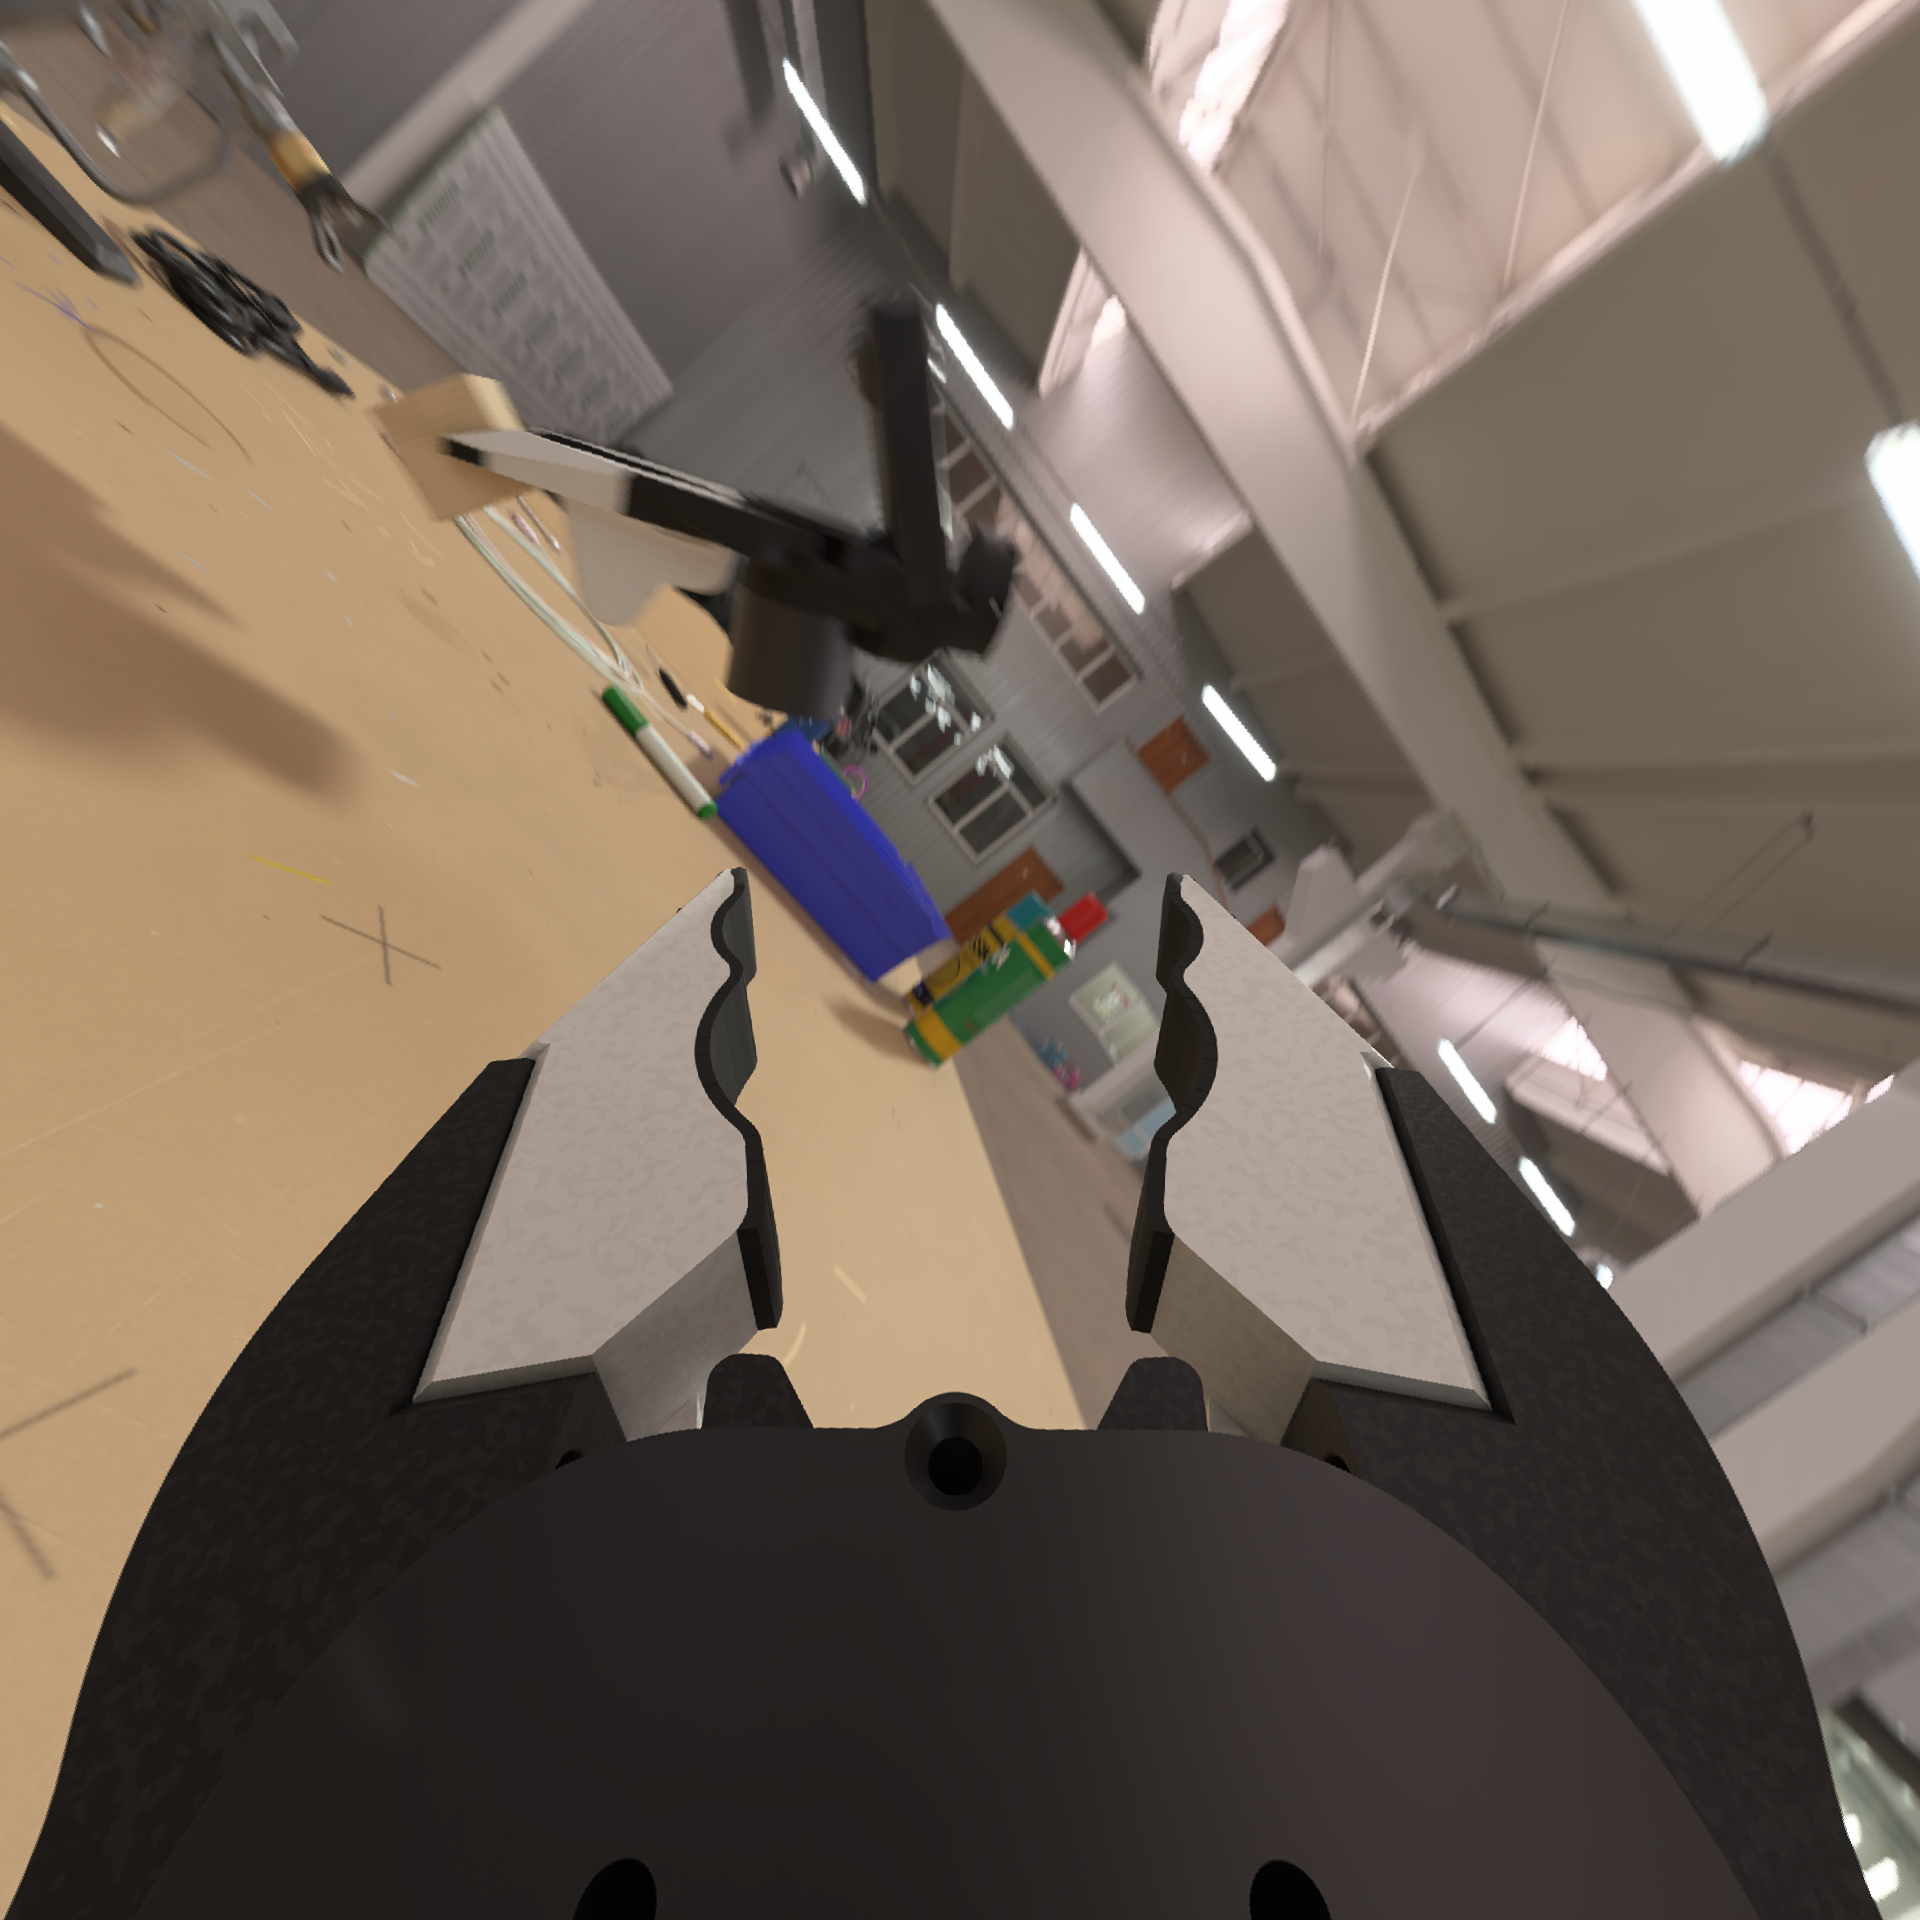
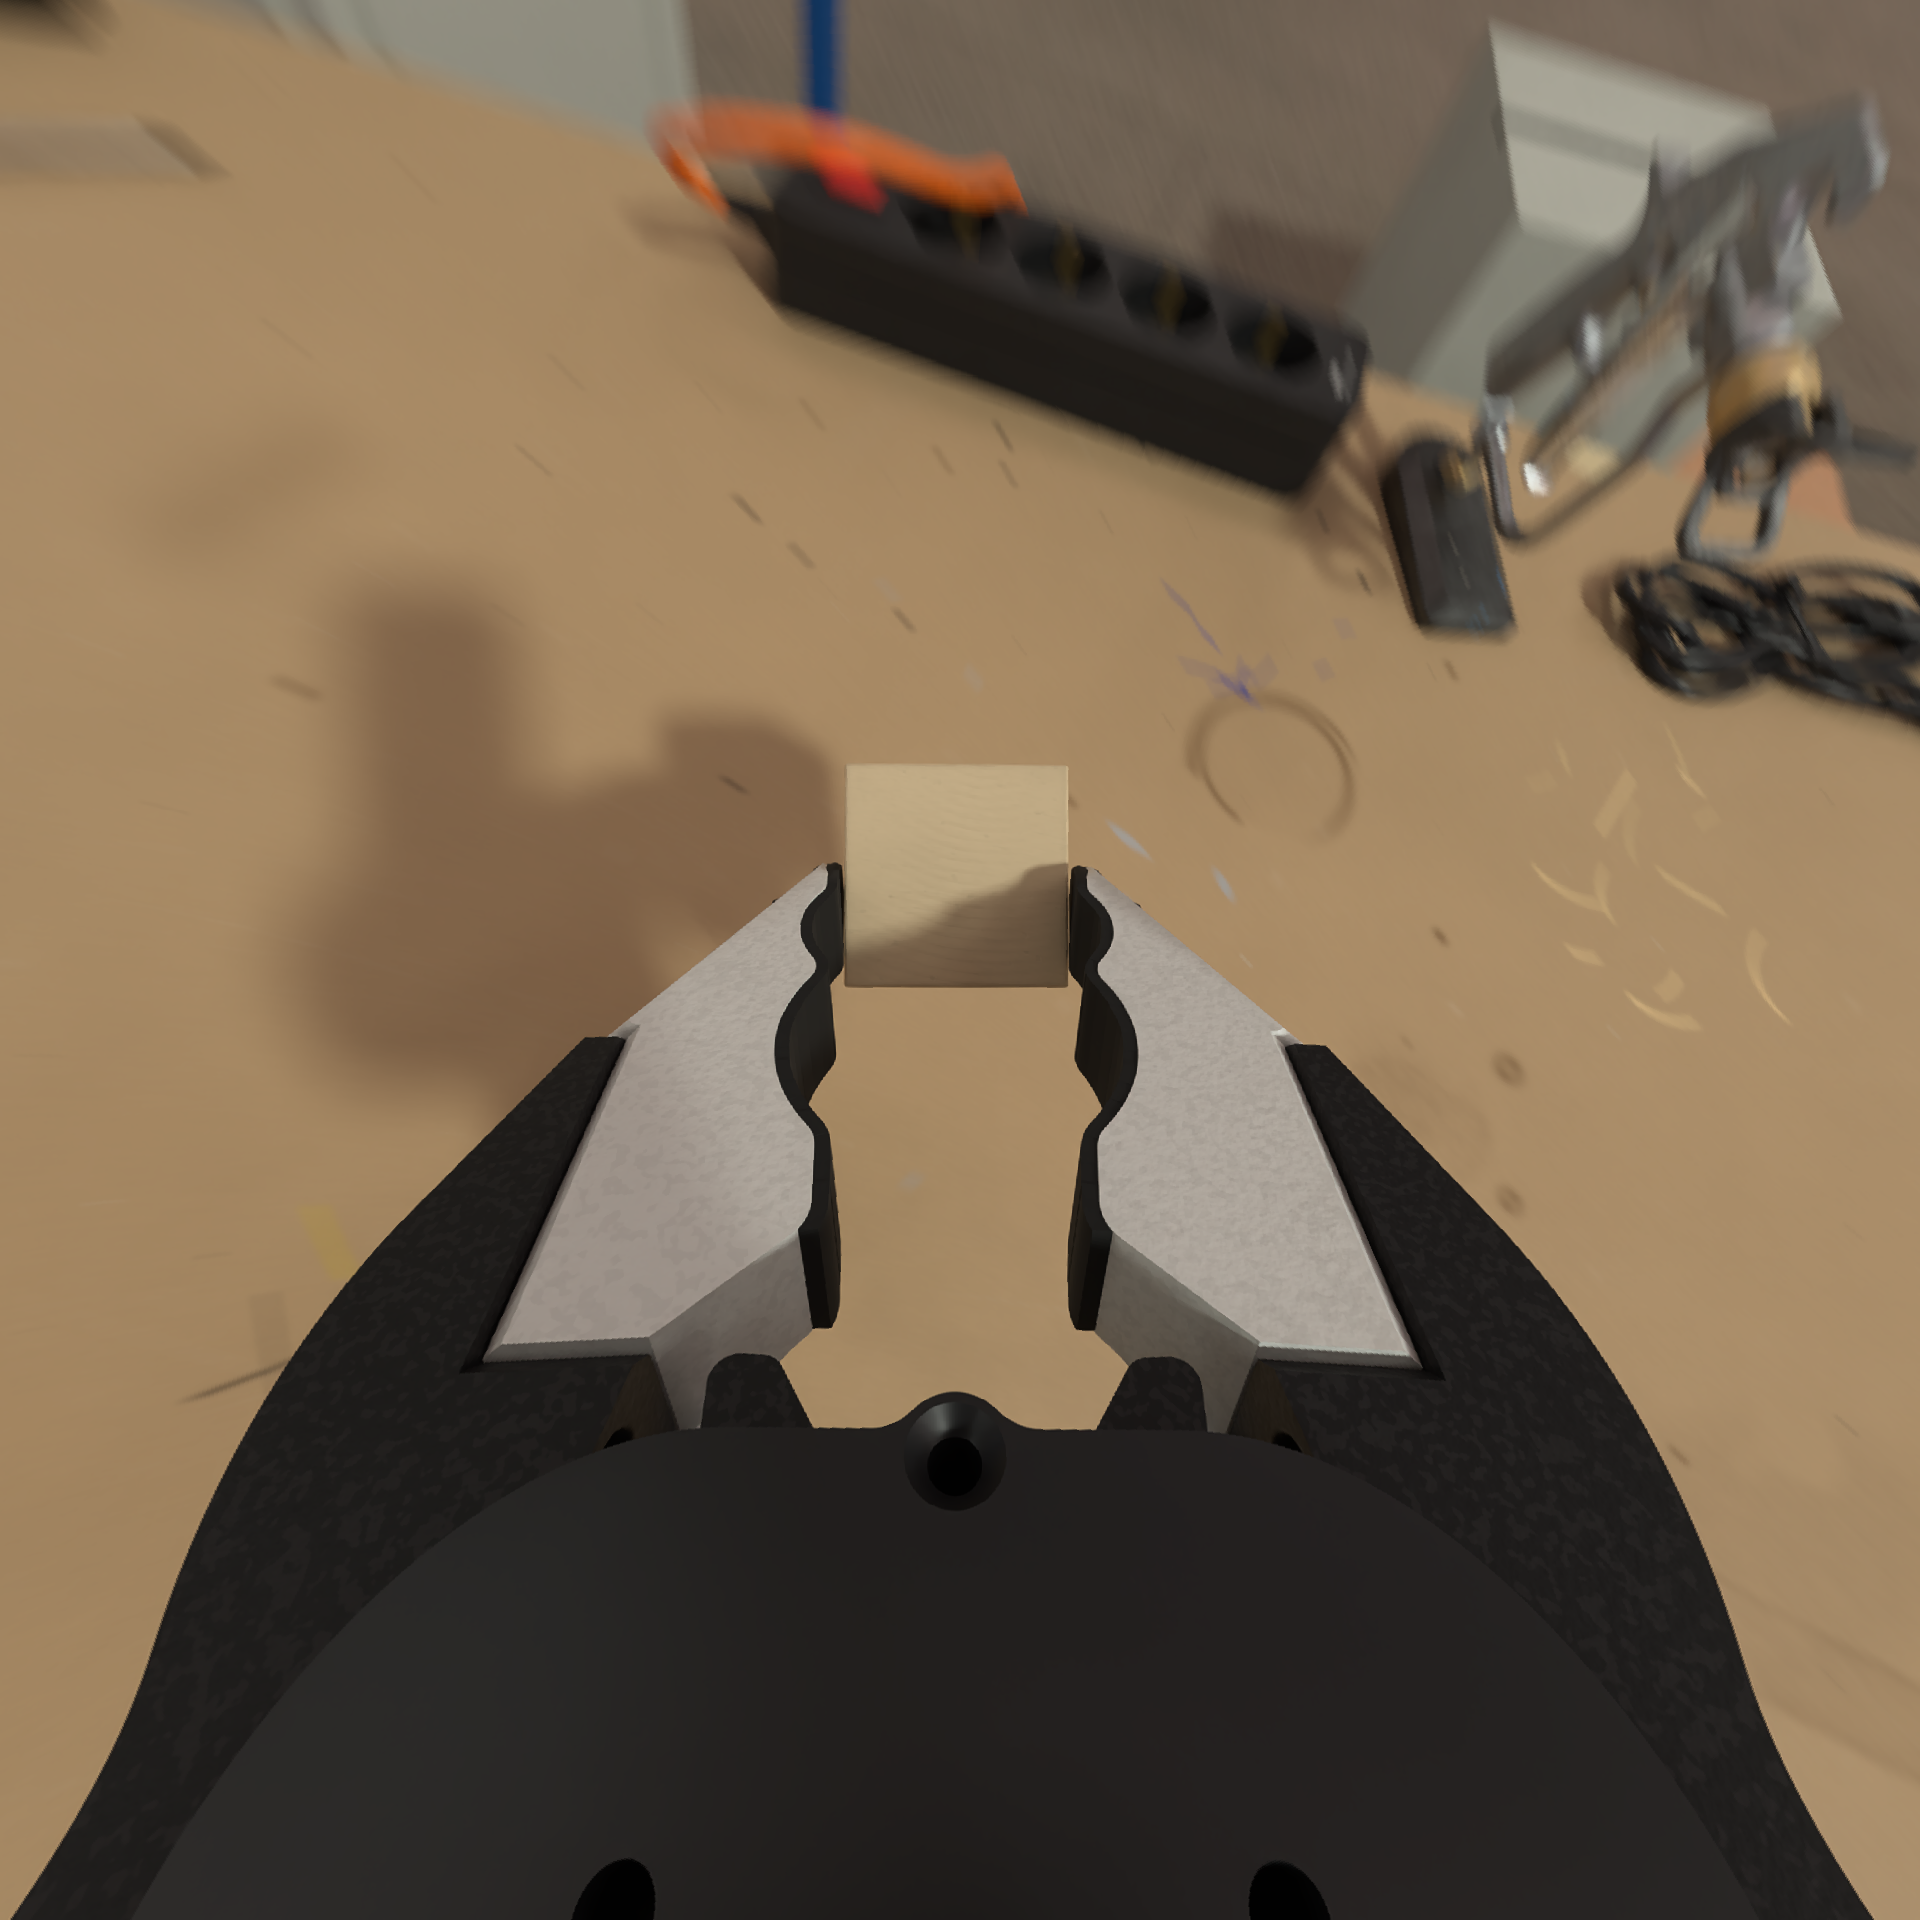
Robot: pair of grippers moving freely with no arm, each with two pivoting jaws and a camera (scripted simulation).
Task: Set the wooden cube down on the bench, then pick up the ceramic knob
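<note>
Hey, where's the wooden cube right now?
The wooden cube is pinched at the fingertips of the right gripper, centre of the right wrist view. In the left wrist view it shows upper left, at the bench.

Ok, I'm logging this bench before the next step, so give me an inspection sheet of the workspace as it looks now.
Surface: tan bench, scuffed, pen marks, wood shavings.
Job's things: wooden cube clamped at the right tongs' tips; ceramic knob: nothing seen.
Clutter: blue bin, green marker, green can, metal tool, small black block.
Grippers: right tongs shut on cube; left tongs open, empty.
Cables: power strip, orange cable, black coil.
Surroundings: hall with ceiling lights.
</note>
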